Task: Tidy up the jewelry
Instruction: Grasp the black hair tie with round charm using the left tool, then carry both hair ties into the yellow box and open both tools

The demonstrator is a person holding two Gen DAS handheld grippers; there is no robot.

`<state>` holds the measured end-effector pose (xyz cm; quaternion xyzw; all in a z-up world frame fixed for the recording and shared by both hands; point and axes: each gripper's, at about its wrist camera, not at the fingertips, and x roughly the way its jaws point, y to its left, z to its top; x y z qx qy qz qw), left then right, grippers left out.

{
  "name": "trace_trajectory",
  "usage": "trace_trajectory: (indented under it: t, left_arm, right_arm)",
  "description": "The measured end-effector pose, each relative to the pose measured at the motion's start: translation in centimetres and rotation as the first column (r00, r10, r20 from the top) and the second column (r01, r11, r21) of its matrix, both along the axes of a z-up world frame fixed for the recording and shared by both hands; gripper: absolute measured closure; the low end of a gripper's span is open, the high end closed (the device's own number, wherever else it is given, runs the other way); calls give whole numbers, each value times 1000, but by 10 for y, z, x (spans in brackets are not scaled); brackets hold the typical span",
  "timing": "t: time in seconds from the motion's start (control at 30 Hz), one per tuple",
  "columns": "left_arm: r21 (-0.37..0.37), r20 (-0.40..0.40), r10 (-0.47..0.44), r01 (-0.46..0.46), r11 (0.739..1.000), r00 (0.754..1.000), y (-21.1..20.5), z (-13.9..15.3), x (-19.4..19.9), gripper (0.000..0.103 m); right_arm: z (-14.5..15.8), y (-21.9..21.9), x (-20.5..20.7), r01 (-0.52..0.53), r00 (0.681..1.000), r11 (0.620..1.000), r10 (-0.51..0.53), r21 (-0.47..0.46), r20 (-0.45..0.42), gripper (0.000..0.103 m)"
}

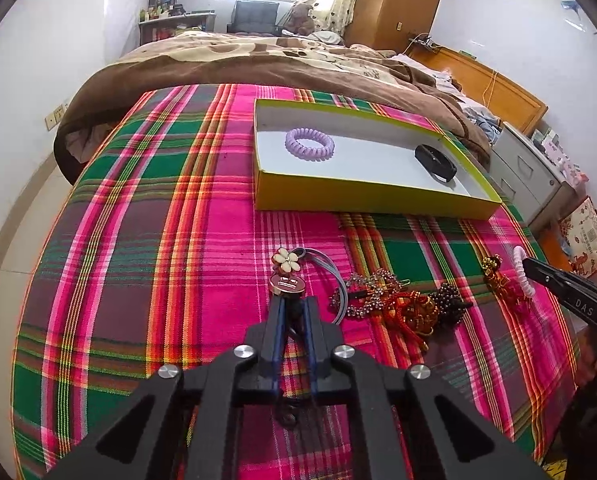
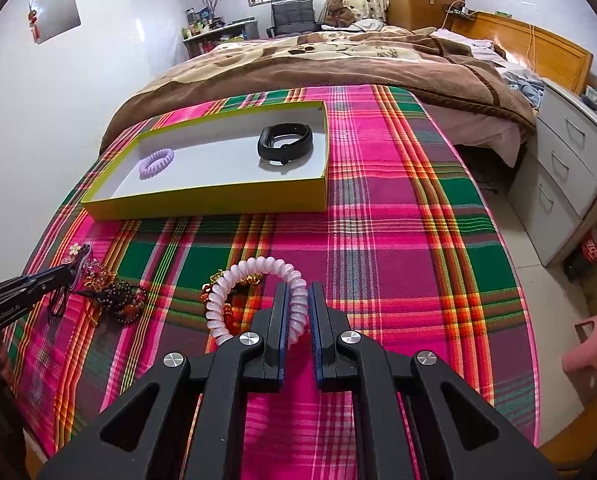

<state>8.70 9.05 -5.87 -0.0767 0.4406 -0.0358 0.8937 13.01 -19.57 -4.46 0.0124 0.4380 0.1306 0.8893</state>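
L tongs (image 1: 292, 300) were narrow, clamped on the flower charm (image 1: 285, 270) w/ its gold disc, near-centre of the plaid cloth (image 1: 158, 240); the charm's grey cord (image 1: 334, 276) looped off to the right on the cloth. In the R wrist view the same tongs came in from the far left edge, tips at the charm.

R tongs (image 2: 297, 300) were narrow too, pinching the pale pink spiral hair tie (image 2: 254, 276) on its right side. Rest of the coil arced out to the left of the fingers, over a small gold/red ornament (image 2: 218, 284); couldn't tell if the coil was touching the cloth. L wrist view showed that tie edge-on at the right, at the R tongs' tip.

Between the two tongs: tangled pile of beaded bracelets + red knotted charms (image 1: 402, 304) lying on the cloth, just right of the grey cord.

Yellow box (image 1: 362, 200), white inside, sat on the cloth beyond the pile, open top. Inside: purple spiral hair tie (image 1: 309, 145) toward the left end, black wristband (image 1: 435, 162) toward the right end, well apart.

Cloth covered the near part of the bed; brown blanket (image 1: 238, 64) lay beyond the box. Grey drawer unit (image 2: 570, 168) stood at the right, pink stool (image 2: 592, 354) on the floor near-right.
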Motion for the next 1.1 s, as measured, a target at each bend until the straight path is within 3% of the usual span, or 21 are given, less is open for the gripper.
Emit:
trace_trajectory:
  t: [0.3,0.53,0.83,1.1]
  left_arm:
    - [-45,9,18,-18,999,1000,10,3,-7,101]
    - [-57,60,32,-29,998,998,16,20,-14,101]
    - [-107,114,17,-5,994,993,19,42,-18,101]
    - [-108,140,-22,37,993,990,9,57,-7,101]
  right_arm:
    - [1,-1,-2,0,1000,1000,0,5,2,93]
    - [3,-2,-4,-1,1000,1000,1,12,8,93]
    - [15,1,-6,-6,999,1000,6,20,37,93]
    - [27,7,-1,-10,998,1000,8,27,61,93]
